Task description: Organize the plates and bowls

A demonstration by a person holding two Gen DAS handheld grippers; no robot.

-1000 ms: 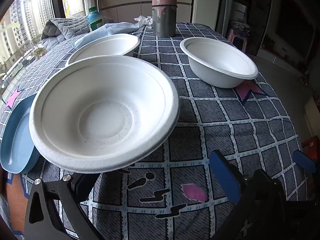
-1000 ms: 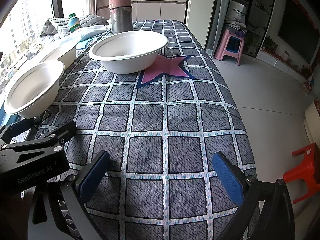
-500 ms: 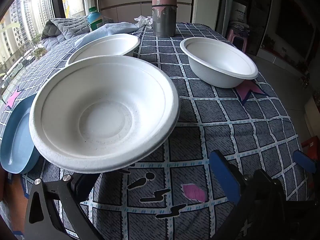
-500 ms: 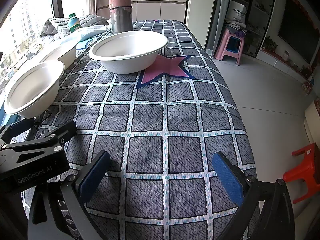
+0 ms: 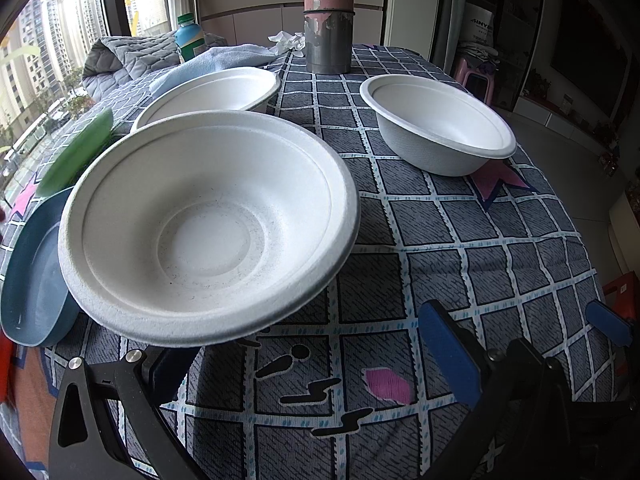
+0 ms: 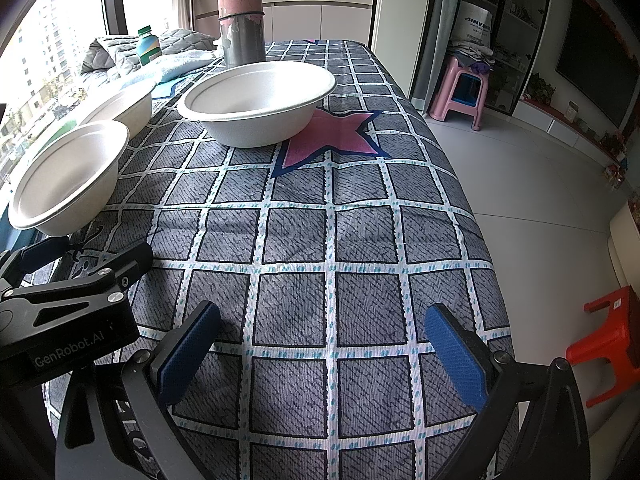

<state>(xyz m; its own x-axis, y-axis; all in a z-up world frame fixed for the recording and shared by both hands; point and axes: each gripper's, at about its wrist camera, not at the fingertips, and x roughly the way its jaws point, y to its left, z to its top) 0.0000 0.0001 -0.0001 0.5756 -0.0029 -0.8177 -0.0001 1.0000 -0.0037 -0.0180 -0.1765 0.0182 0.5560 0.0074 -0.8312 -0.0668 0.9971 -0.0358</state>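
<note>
The nearest white bowl [image 5: 208, 224] sits upright, mouth upward, directly ahead of the left gripper [image 5: 308, 356]; being round, it has no long axis. Its near rim overhangs the left finger, which is mostly hidden beneath it. Whether that finger touches the bowl cannot be determined. The left jaws stand wide apart, grasping nothing.

A second white bowl [image 5: 216, 90] stands upright beyond the first; a third white bowl [image 5: 438, 120] stands ahead and right. A blue plate [image 5: 32, 276] lies left of the nearest bowl.

The left gripper body reads "GenRobot.AI" in the right wrist view.

The right gripper [image 6: 320, 352] is spread wide and empty above the checked tablecloth [image 6: 360, 240], all bowls ahead-left.
</note>
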